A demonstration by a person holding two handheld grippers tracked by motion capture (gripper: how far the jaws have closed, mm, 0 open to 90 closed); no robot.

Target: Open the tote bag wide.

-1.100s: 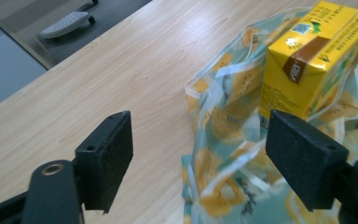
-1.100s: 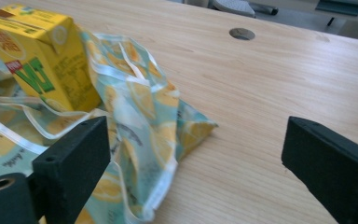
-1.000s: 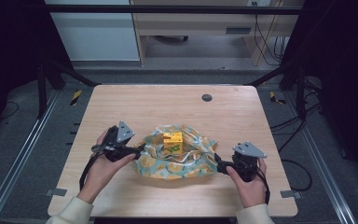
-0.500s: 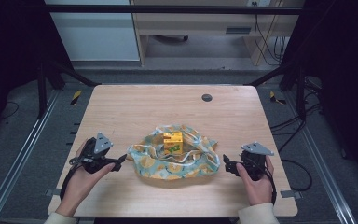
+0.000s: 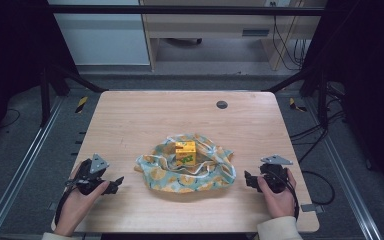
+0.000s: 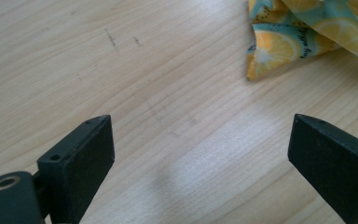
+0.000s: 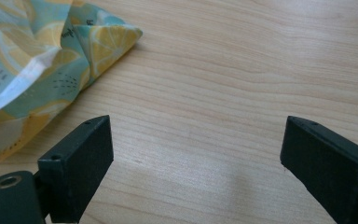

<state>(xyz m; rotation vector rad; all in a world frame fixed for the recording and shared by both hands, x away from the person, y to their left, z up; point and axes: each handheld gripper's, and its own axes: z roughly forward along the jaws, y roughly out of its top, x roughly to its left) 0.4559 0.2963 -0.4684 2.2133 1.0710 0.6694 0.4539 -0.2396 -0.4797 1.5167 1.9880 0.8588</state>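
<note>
Left gripper (image 5: 114, 183): jaws spread wide, nothing between them but bare table (image 6: 135, 93). Held low over the near left part of the tabletop, pointing toward the cloth (image 5: 187, 167), well short of it. In the left gripper view, one folded cloth corner (image 6: 270, 53) at upper right, clear of both jaws.

Right gripper (image 5: 249, 180): jaws likewise wide apart, empty, bare wood between. Held at the near right of the table, just beside the cloth's right edge, not touching it (a small gap of wood visible in the high view). In the right gripper view, a cloth corner (image 7: 107, 44) at upper left, ahead of the left-hand jaw and apart from it.

Cloth: teal with orange and lemon slice print, pale lining showing in places. Lying crumpled near table centre, a little toward the near edge, edges bunched up into a loose ring.

Box (image 5: 185, 152): small, yellow-orange, dark green marking on the front. Standing upright in the middle of the cloth ring.

Small dark round spot (image 5: 222, 104) on the far part of the table.
</note>
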